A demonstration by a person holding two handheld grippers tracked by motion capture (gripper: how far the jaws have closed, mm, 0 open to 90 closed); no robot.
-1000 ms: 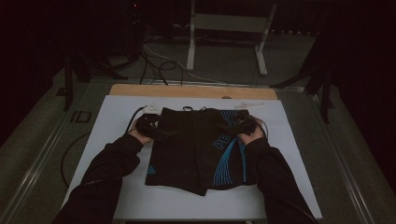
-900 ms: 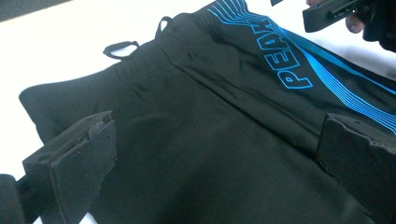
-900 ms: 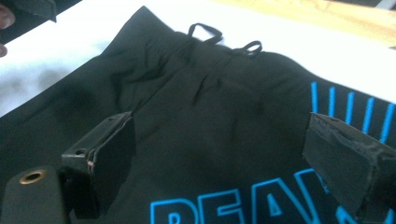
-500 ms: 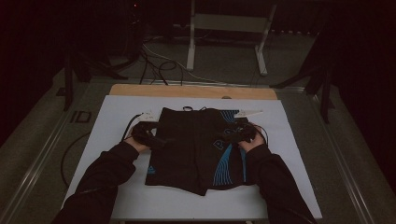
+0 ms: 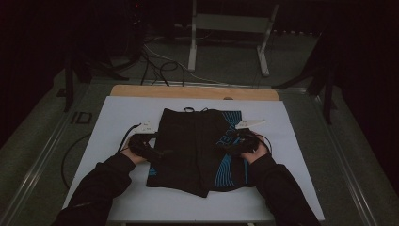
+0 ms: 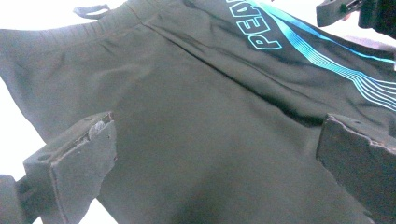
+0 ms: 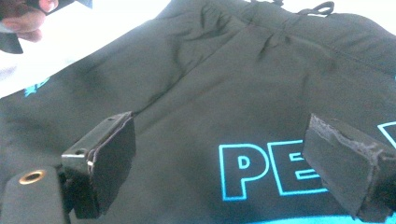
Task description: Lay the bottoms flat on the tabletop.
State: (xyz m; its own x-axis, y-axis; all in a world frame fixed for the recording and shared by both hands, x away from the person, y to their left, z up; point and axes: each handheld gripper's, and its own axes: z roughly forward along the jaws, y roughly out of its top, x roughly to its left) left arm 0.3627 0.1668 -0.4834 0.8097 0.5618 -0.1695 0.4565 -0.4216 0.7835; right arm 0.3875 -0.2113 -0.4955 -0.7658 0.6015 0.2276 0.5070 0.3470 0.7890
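I have a pair of black shorts [image 5: 197, 143] lying flat near the middle of the white table [image 5: 113, 113], waistband toward the far wooden edge, blue striping and lettering down the side by my right hand. I judge them light, soft and floppy: they will sag and fold wherever I lift, and the smooth fabric may slip from a shallow pinch, so I want a deep bite through both layers.

My left gripper [image 5: 157, 153] sits at the shorts' left edge, its jaws spread wide over plain black cloth in the left gripper view [image 6: 215, 163], pinching nothing. My right gripper [image 5: 226, 143] rests over the lettering [image 7: 261, 172], jaws likewise spread, holding nothing.

The best holds, I think, are the side seams or the thick waistband [image 6: 93, 25], where the cloth is doubled.

Bare table surrounds the shorts on every side, widest to their left and right, so I have room to drag or fold.
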